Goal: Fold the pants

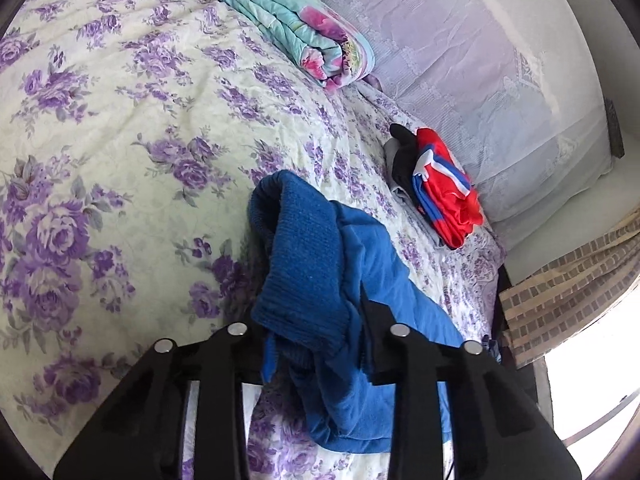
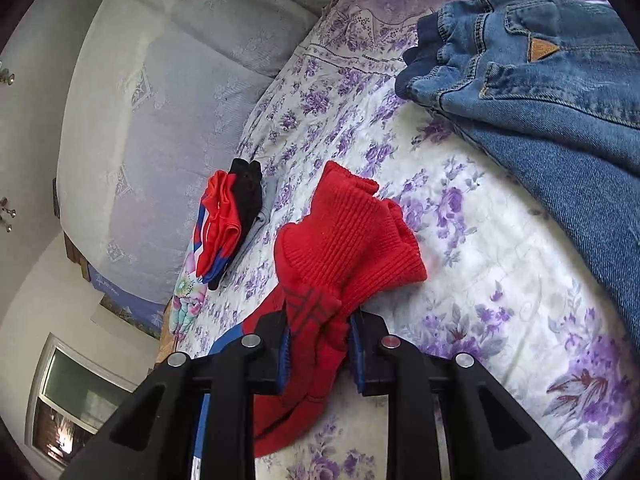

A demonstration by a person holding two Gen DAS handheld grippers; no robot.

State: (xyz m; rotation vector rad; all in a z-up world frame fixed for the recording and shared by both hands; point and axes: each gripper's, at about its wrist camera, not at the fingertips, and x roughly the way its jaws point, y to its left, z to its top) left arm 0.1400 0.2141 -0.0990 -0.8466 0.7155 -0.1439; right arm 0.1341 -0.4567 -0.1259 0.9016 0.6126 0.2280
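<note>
The pants are red and blue with ribbed cuffs. In the left wrist view my left gripper (image 1: 316, 344) is shut on the blue leg (image 1: 320, 264), whose ribbed blue cuff stands up between the fingers above the bed. In the right wrist view my right gripper (image 2: 318, 354) is shut on the red leg (image 2: 344, 240), whose ribbed red cuff flops forward past the fingers. The rest of the pants hangs below both grippers, partly hidden by them.
The bed has a purple floral sheet (image 1: 120, 140). A stack of folded red, black and grey clothes (image 1: 436, 184) lies near the lavender pillow (image 1: 500, 80); the stack also shows in the right wrist view (image 2: 228, 216). A rolled floral quilt (image 1: 292, 20) lies far back. Blue jeans (image 2: 540, 92) lie at upper right.
</note>
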